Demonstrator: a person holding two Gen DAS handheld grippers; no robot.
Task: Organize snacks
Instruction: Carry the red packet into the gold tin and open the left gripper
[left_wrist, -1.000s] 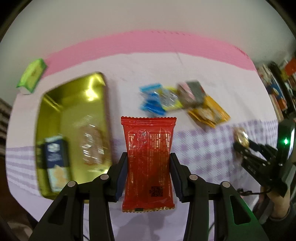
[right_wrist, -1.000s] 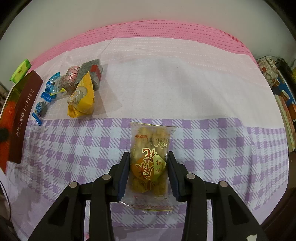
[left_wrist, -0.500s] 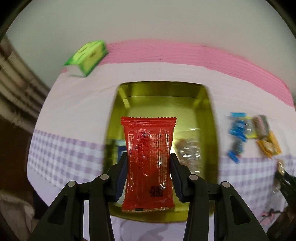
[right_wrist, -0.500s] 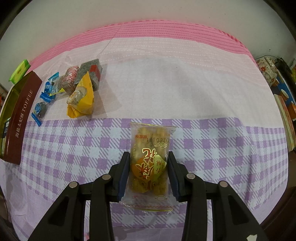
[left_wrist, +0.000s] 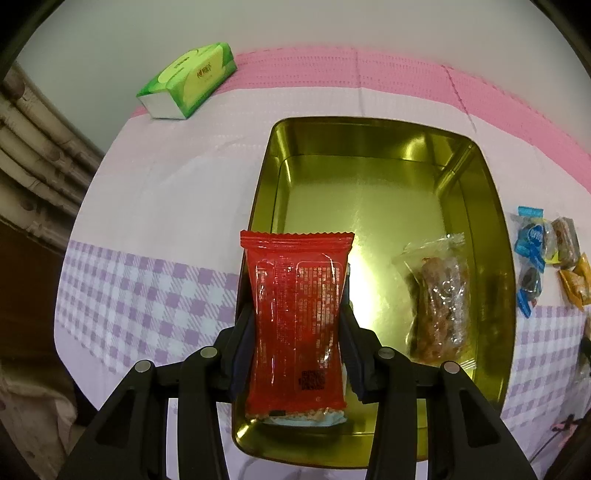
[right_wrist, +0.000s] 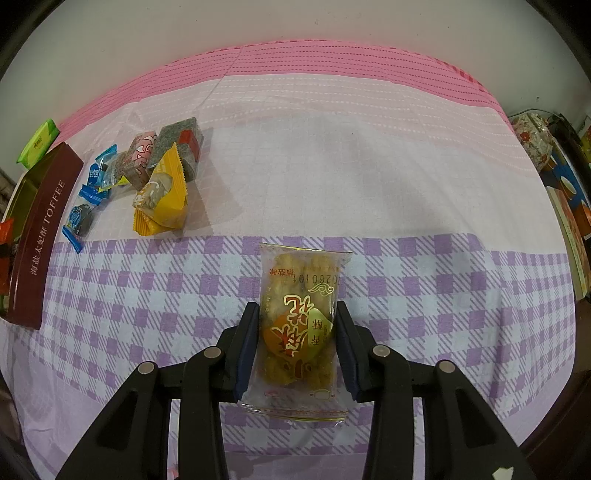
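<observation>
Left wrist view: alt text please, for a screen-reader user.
The left gripper holds a red snack packet above an open gold tin that holds a clear snack bag. A green tissue pack lies beyond.

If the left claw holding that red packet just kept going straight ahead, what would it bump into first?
Probably the shiny floor of the open gold metal tin: the left gripper, shut on the red foil snack packet, points into its unfilled part. The height above the tin is unclear.
</observation>
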